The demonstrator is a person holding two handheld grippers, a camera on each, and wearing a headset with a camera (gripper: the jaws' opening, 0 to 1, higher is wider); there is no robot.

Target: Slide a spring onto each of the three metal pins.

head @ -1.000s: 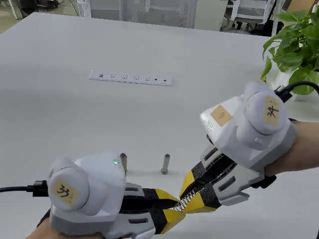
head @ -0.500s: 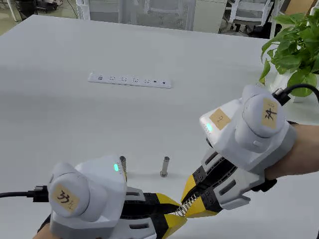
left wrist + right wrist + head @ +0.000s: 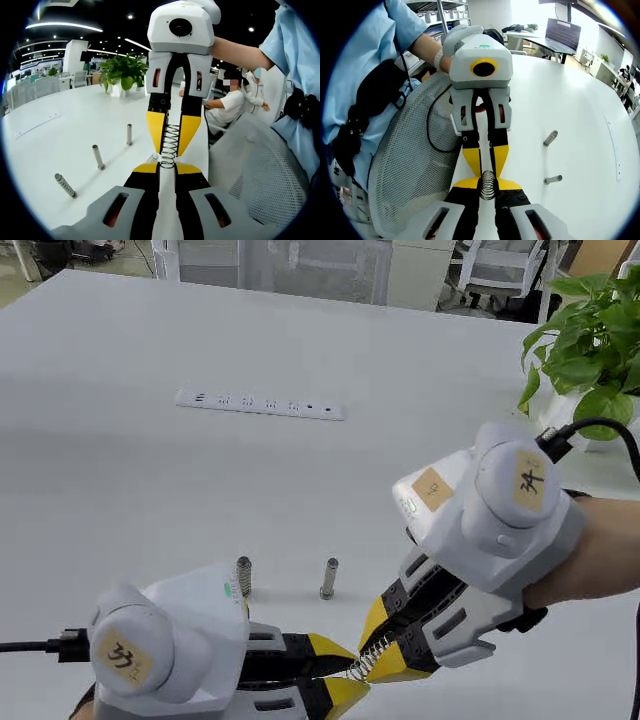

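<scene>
Head view, right gripper (image 3: 385, 658): clenched on the spring (image 3: 364, 660), low over the white table (image 3: 120, 470).
Head view, left gripper (image 3: 342, 682): its tips meet the spring's lower end; whether they pinch it cannot be told.
Head view, pins: a sprung pin (image 3: 243, 577) and a bare pin (image 3: 329, 579) stand upright just beyond the grippers, apart from each other.
Head view, background: a power strip (image 3: 260, 404) lies farther back, and a plant (image 3: 585, 335) stands at the far right.
Left gripper view, spring: it runs lengthwise between the right gripper's yellow jaws, its near end at the left gripper's narrowed tips.
Left gripper view, pins: three in a row on the left. The sprung pin is nearest, then the bare pin, then a second bare pin (image 3: 129, 134).
Right gripper view, spring: seen end-on, held between this gripper's own jaws, with the left gripper's yellow tips just above it.
Right gripper view, pins: the sprung pin and the bare pin stand to the right, well apart from the held spring.
</scene>
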